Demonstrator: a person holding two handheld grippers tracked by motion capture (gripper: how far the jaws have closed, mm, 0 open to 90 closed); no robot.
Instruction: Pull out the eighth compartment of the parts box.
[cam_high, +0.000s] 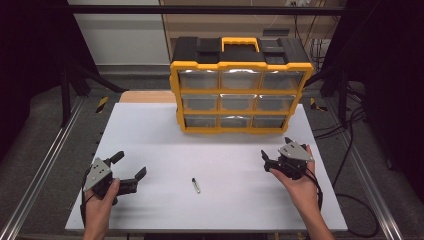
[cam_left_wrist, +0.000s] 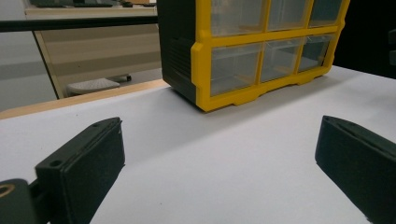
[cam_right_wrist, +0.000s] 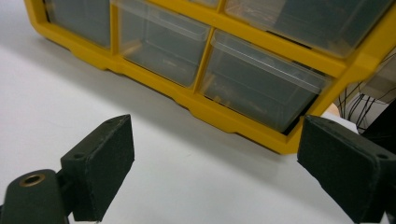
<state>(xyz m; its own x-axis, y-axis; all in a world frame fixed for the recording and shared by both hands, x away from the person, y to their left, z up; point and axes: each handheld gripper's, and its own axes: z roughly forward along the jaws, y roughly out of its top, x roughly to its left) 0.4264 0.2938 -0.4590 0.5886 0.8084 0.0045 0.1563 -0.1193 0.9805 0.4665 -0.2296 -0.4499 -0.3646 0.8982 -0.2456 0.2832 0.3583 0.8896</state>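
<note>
My two hands hold grippers low over the white table (cam_high: 150, 135), a small dark pen-like item (cam_high: 196, 185) lying between them.

The yellow-and-black drawer organizer (cam_high: 240, 87) stands upright at the table's far edge, its clear drawers facing me. My left gripper (cam_high: 131, 171) rests near the left front, jaws spread wide and holding nothing; in the left gripper view bare tabletop lies between them. My right gripper (cam_high: 275, 151) sits near the right front, jaws likewise apart and empty, aimed toward the organizer's bottom drawers. The small item lies flat on the table, apart from both grippers, somewhat closer to the left.
</note>
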